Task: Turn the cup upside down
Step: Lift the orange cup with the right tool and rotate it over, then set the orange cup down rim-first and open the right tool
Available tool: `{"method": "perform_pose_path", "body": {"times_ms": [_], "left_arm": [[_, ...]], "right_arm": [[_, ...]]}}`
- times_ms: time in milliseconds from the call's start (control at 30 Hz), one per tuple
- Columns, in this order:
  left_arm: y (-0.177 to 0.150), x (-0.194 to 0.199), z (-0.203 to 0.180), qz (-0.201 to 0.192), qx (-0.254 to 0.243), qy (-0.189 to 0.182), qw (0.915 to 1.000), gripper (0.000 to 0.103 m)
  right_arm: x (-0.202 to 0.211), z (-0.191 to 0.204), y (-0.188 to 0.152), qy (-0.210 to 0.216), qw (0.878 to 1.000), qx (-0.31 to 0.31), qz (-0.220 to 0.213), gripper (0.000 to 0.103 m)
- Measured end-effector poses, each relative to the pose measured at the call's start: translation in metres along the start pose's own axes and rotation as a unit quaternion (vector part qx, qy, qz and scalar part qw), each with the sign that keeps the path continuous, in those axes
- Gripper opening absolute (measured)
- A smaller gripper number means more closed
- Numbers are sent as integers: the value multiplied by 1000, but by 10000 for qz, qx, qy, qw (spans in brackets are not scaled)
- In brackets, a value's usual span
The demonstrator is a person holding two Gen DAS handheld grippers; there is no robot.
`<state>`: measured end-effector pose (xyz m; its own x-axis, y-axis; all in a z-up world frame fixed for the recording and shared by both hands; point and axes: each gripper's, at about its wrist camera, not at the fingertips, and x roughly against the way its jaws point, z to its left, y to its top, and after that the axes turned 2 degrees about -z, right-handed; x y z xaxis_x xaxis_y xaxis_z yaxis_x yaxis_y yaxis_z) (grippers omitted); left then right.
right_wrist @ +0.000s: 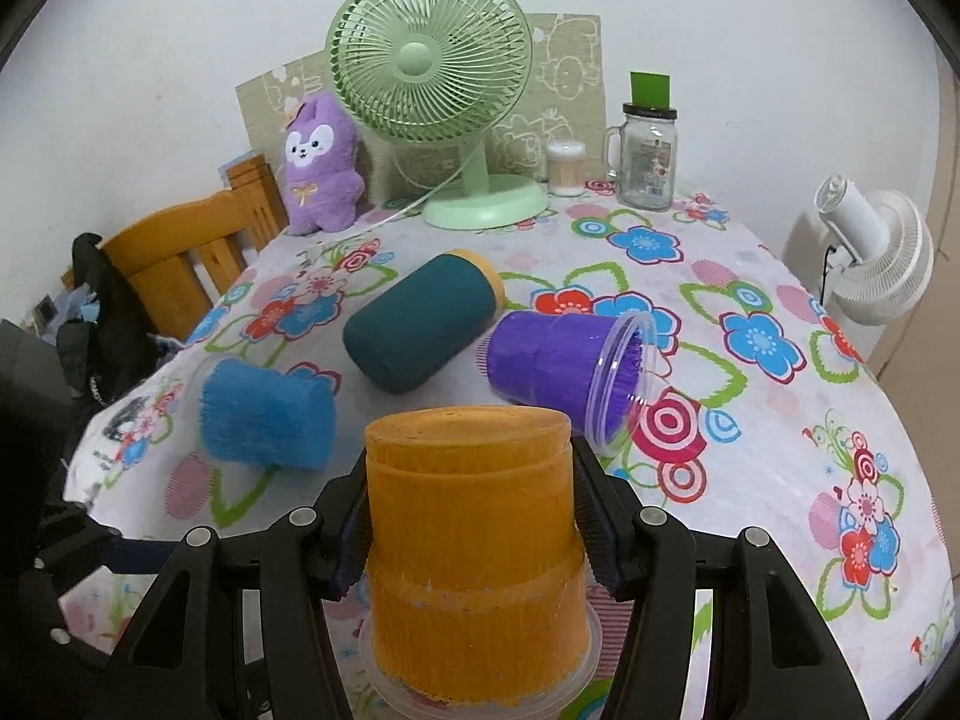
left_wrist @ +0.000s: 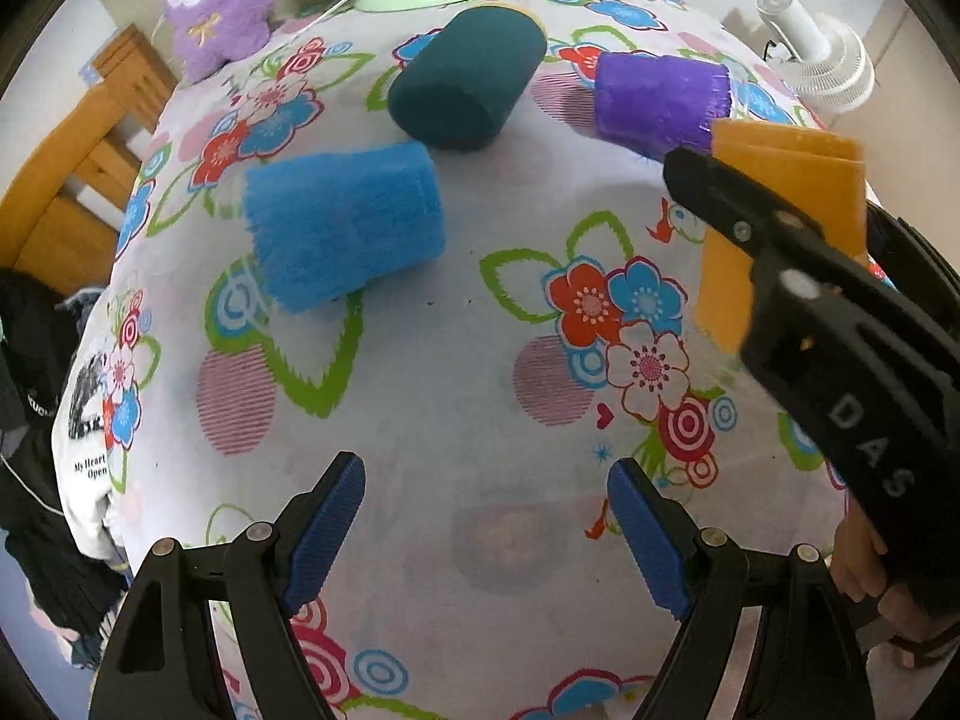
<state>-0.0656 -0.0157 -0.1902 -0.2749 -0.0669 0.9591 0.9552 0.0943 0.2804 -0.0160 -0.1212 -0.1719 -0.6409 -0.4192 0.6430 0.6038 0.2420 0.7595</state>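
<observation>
My right gripper [right_wrist: 474, 531] is clamped on the orange cup [right_wrist: 474, 546], pads pressed on both sides of its upper body. Cup stands upside down: closed base on top, clear rim at the bottom by the tablecloth [right_wrist: 750, 450], near the front edge of the table. Can't tell if the rim actually touches the cloth, it's too low in the frame. From the left wrist cam I see the same orange cup [left_wrist: 786, 180] w/ the right gripper [left_wrist: 720, 192] across it, toward the right edge of the table.

My left gripper [left_wrist: 486, 531] is spread wide, blue pads well apart, nothing between them, hanging over bare cloth near the front edge.

Other cups all lie on their sides mid-table. Blue cup [right_wrist: 267, 414] is toward the left edge, apart from the rest. Teal cup [right_wrist: 420, 324] w/ a yellow end sits about center, the yellow end pointing to the back edge. Purple cup [right_wrist: 564, 366] lies right of the teal one, its clear rim facing right-front, just beyond the orange cup. Same three in the left wrist cam: blue cup [left_wrist: 345, 225], teal cup [left_wrist: 465, 78], purple cup [left_wrist: 660, 102].

Along the back edge: green fan [right_wrist: 429, 60] on its round base, purple plush toy [right_wrist: 321, 168] left of it near the back-left corner, glass jar mug [right_wrist: 648, 156] w/ a green block on its lid to the right, small round container [right_wrist: 565, 168] between fan base and jar. Wooden chair [right_wrist: 186, 252] stands off the left edge, white fan [right_wrist: 876, 252] off the right edge.
</observation>
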Motion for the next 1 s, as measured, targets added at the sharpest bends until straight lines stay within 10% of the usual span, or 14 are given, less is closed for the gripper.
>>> {"method": "perform_pose_path", "body": {"times_ms": [533,767,1000], "left_arm": [[-6,-13,-1,-269,-320,175,9990,90],[-6,-12,-3,-185,-433,67,9989,95],[-4,0,0,-42,-355,-114,9993,95]], "right_arm": [[-7,6,-21,-116,9989,277,-365,62],[0,7,-25,52,9998,163,-47,93],[12,6,-17,-27,9994,149,317,94]]}}
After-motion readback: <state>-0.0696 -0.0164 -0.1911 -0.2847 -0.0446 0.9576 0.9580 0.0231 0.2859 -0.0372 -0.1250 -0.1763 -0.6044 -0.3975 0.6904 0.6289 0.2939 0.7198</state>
